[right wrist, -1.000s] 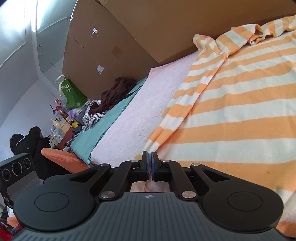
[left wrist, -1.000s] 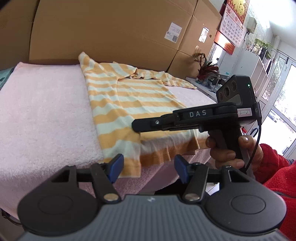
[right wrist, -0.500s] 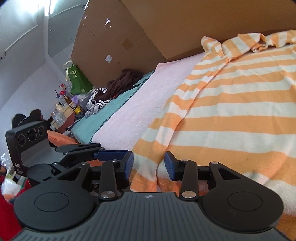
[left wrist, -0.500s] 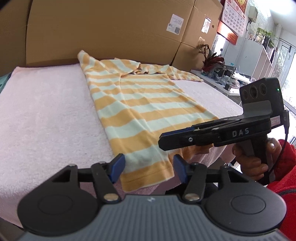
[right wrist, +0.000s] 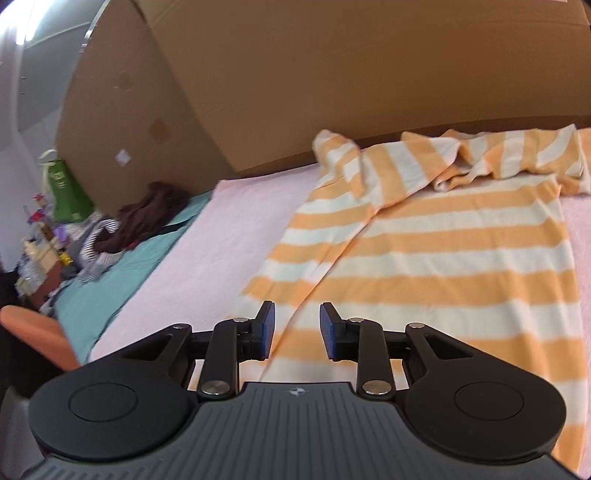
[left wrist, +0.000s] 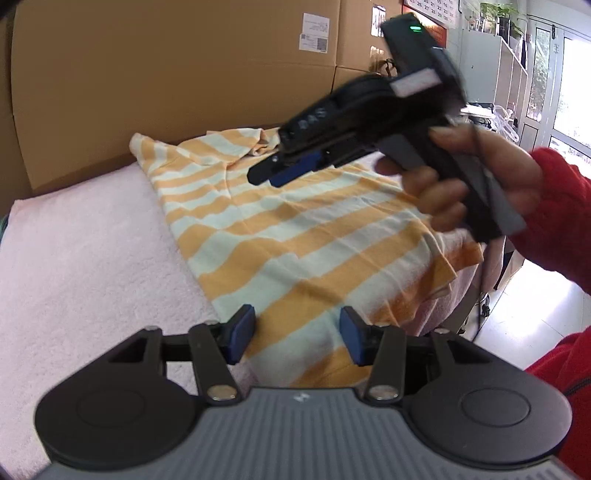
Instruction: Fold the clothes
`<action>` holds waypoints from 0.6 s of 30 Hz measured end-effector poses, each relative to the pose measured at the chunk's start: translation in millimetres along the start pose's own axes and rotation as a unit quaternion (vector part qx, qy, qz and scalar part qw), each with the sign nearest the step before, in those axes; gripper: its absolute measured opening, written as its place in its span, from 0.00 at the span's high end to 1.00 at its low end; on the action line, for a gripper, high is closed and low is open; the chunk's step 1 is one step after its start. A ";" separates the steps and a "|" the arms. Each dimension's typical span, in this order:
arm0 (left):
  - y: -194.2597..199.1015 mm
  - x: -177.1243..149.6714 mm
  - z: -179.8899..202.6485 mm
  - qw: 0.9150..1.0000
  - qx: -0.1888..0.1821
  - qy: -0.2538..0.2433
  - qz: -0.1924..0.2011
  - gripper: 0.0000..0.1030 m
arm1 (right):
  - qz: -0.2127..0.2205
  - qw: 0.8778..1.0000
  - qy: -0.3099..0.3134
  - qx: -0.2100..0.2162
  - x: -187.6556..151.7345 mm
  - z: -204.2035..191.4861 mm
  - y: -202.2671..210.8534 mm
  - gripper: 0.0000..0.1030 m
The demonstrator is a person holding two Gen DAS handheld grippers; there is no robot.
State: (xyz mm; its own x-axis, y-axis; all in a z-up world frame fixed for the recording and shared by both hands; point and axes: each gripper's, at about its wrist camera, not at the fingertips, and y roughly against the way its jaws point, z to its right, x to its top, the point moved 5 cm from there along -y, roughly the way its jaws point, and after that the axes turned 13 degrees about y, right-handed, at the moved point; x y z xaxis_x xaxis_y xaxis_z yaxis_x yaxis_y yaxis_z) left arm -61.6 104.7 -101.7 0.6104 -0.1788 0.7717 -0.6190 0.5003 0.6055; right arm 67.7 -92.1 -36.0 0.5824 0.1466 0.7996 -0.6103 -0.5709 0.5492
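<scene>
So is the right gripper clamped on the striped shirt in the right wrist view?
No. The right gripper is opening, pads apart and bare above the striped shirt.

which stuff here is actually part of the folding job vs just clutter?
Job:
- striped shirt, spread flat on the pink towel
- left claw, open over the hem
- right claw, jaws opening, nothing between them

Clutter:
- cardboard boxes
- dark clothes pile on the teal cover
- green bag
- orange chair
- wall calendar
</scene>
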 end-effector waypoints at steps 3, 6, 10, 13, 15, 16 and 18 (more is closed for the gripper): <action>4.9 -2.7 -5.2 1.000 0.003 -0.009 -0.004 0.53 | -0.018 0.998 -0.030 -0.045 23.4 26.4 -40.2 0.69; 4.8 -4.3 -5.4 1.000 0.005 -0.022 -0.005 0.53 | -0.008 0.996 -0.061 -0.063 40.1 45.5 -75.7 0.71; 7.1 -6.9 -7.7 1.000 -0.001 -0.029 -0.004 0.52 | 0.013 0.993 -0.062 -0.100 58.6 56.8 -89.8 0.94; 6.0 -6.8 -6.9 1.000 -0.005 -0.029 -0.003 0.53 | 0.034 0.993 -0.057 -0.101 64.7 63.6 -93.1 0.94; 6.3 -7.3 -5.0 0.999 -0.006 -0.032 -0.003 0.53 | 0.026 0.993 -0.045 -0.105 60.3 65.3 -97.2 0.93; 7.2 -5.3 -5.5 1.000 -0.008 -0.029 -0.003 0.53 | 0.020 0.994 -0.040 -0.101 57.2 65.5 -96.7 0.91; 8.9 -1.3 -6.5 1.000 -0.011 -0.024 -0.004 0.53 | 0.011 0.995 -0.046 -0.092 51.7 67.3 -87.6 0.83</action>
State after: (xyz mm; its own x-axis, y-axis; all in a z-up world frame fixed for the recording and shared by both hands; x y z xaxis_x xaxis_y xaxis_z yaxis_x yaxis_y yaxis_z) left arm -64.7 114.8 -98.6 0.5904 -0.2220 0.7760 -0.6031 0.5176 0.6070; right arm 187.3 -88.9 -59.1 0.6092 0.0566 0.7910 -0.7065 -0.4143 0.5737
